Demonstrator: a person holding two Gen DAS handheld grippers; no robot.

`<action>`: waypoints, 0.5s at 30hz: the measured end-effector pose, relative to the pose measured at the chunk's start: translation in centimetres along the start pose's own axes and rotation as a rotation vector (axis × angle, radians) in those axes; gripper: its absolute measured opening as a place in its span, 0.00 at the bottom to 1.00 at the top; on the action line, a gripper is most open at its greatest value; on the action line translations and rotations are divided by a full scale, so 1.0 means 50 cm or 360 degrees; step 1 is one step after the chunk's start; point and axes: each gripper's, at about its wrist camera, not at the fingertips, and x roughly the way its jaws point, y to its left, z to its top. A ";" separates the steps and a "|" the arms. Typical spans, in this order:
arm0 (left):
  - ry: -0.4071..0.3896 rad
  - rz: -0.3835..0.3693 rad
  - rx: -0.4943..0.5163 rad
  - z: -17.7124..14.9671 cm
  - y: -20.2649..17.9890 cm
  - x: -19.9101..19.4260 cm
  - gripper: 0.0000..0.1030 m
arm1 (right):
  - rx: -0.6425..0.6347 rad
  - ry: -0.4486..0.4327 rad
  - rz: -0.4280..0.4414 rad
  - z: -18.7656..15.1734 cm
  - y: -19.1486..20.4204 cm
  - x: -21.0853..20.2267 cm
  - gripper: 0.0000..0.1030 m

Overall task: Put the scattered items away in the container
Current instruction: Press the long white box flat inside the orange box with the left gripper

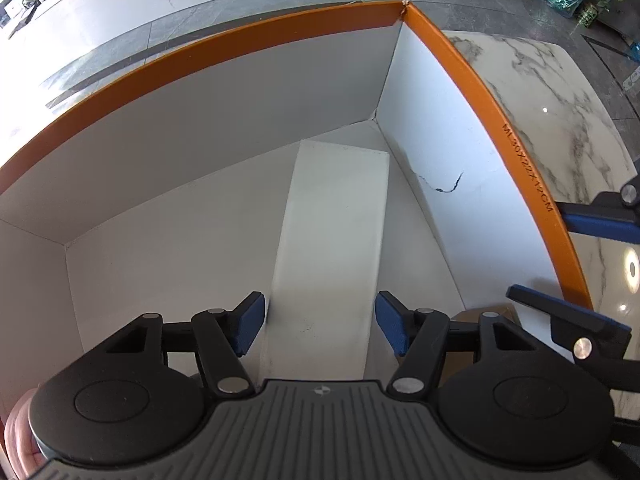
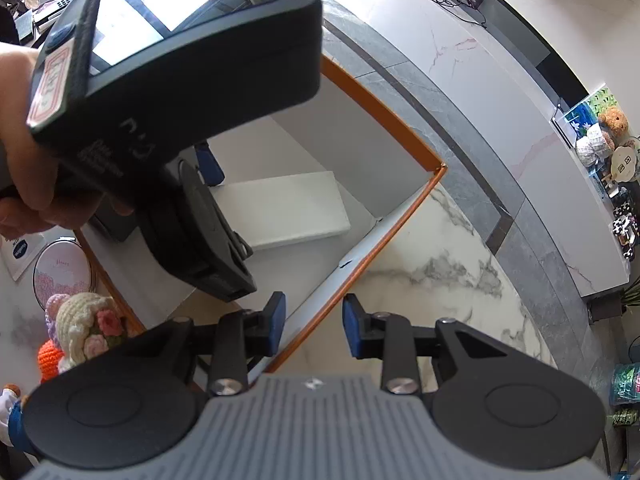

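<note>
With the white box (image 1: pixel 332 240) lying flat inside the orange-rimmed container (image 1: pixel 480 92), left gripper (image 1: pixel 320 322) fingers spread, clear of it, right gripper (image 2: pixel 314 326) part-open, empty; next, fetching the crocheted doll (image 2: pixel 86 328) off the tabletop (image 2: pixel 440 272).

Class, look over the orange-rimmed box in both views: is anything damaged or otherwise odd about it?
Yes. The orange-rimmed box has a dark jagged crack in its white inner wall beside the white block, and the rim's far corner looks chipped and split. The right wrist view shows a nick in the same wall. Nothing looks spilled.
</note>
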 end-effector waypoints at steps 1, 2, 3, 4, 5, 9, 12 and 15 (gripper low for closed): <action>0.0005 -0.0011 -0.0015 0.001 0.003 0.001 0.69 | -0.0001 0.0006 0.0002 -0.002 0.001 0.001 0.33; 0.0004 -0.0015 -0.0030 0.002 0.004 0.001 0.69 | -0.0005 0.0011 0.0003 -0.004 0.004 0.002 0.33; -0.0001 -0.0013 -0.0044 0.002 0.007 0.001 0.68 | -0.0009 0.0014 0.0004 -0.005 0.006 0.002 0.33; -0.0010 -0.0013 -0.0075 0.001 0.012 0.002 0.68 | -0.0012 0.0017 0.0007 -0.007 0.007 0.004 0.33; -0.0021 -0.0015 -0.0122 -0.002 0.018 0.002 0.68 | -0.0012 0.0021 0.0011 -0.007 0.009 0.006 0.33; -0.0059 -0.0059 -0.0338 0.000 0.047 0.003 0.67 | -0.0017 0.0033 0.0025 -0.009 0.014 0.013 0.33; -0.0061 -0.0162 -0.0483 -0.006 0.079 -0.006 0.67 | -0.0018 0.0035 0.0017 -0.008 0.015 0.014 0.33; -0.0065 -0.0247 -0.0608 -0.007 0.092 -0.011 0.67 | -0.0014 0.0033 0.0022 -0.008 0.015 0.016 0.33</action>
